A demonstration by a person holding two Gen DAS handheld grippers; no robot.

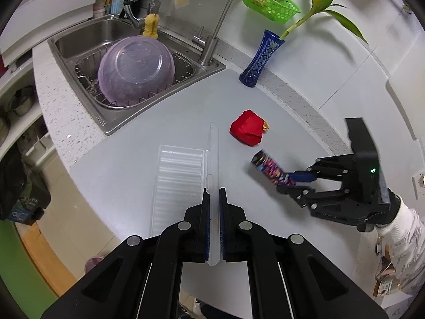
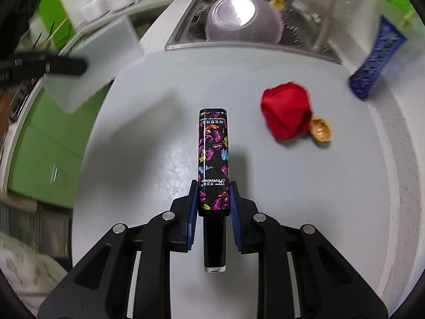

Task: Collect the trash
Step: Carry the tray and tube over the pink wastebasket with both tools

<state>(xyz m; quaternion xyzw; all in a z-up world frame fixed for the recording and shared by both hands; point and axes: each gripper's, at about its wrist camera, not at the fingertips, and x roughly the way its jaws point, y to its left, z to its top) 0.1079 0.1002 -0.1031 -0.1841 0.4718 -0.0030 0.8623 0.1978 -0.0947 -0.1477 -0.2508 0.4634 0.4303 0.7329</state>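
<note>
While clamped in the right gripper (image 2: 213,199) above the grey desk (image 2: 159,138), black floral-printed tube (image 2: 213,154) points lengthwise toward the steel sink (image 2: 239,43), left of the crumpled red wrapper (image 2: 285,113). Left gripper (image 1: 214,196) pinching the clear plastic tray (image 1: 180,183) edge.

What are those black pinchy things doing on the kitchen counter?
A person is tidying up trash with two sets of tongs. The right tongs are clamped on a black tube with colourful patterns, lifted above the grey counter. The left tongs grip the upright lid of an open clear plastic box. A crumpled red wrapper and a nutshell wait on the counter, near the sink.
</note>
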